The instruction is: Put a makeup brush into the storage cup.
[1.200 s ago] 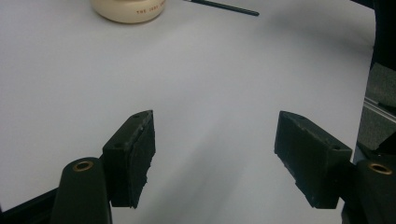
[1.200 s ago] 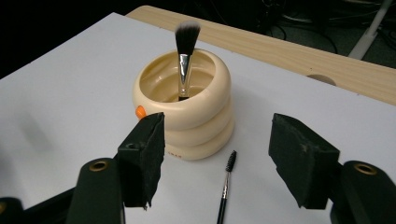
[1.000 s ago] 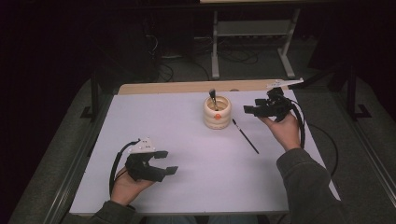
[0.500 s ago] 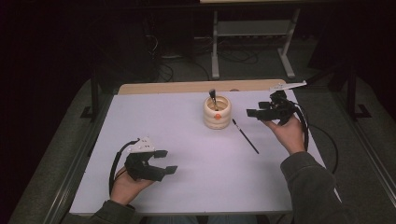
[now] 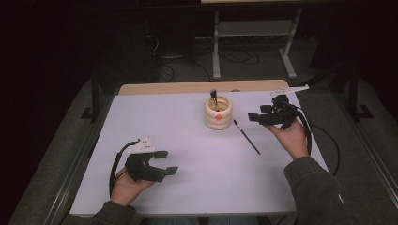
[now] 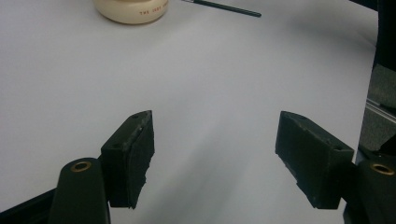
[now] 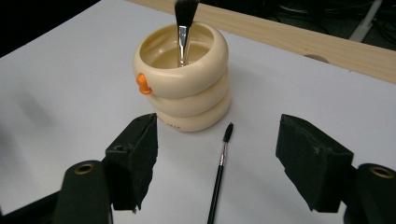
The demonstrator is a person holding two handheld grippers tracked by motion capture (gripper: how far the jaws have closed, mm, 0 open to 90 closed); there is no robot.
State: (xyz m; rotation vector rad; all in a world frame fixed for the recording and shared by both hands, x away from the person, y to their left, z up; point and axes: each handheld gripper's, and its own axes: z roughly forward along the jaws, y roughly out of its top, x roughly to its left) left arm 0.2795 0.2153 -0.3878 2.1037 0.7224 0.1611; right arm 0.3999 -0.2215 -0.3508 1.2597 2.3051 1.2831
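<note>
A cream ringed holder [image 5: 218, 112] [image 7: 182, 79] with an orange knob stands at the far middle of the white table [image 5: 187, 136]. A soft-tipped brush [image 5: 213, 97] [image 7: 183, 28] stands upright in it. To the holder's right, a thin black brush [image 5: 247, 137] [image 7: 218, 172] [image 6: 224, 6] lies flat on the table. My right gripper [image 5: 258, 113] [image 7: 218, 126] hovers just right of the holder, above the thin brush. Its jaws have just been opening and grip nothing. My left gripper [image 5: 167, 161] [image 6: 215, 140] rests low at the near left, open with nothing between its jaws.
A wooden strip [image 5: 187, 87] runs along the table's far edge. Behind it, on the dark floor, stand a metal frame [image 5: 253, 47] and loose cables. A cable trails from the right gripper off the table's right side.
My right gripper has drifted slightly to the right, away from the holder, with its jaws a little wider. The left hand has not moved.
</note>
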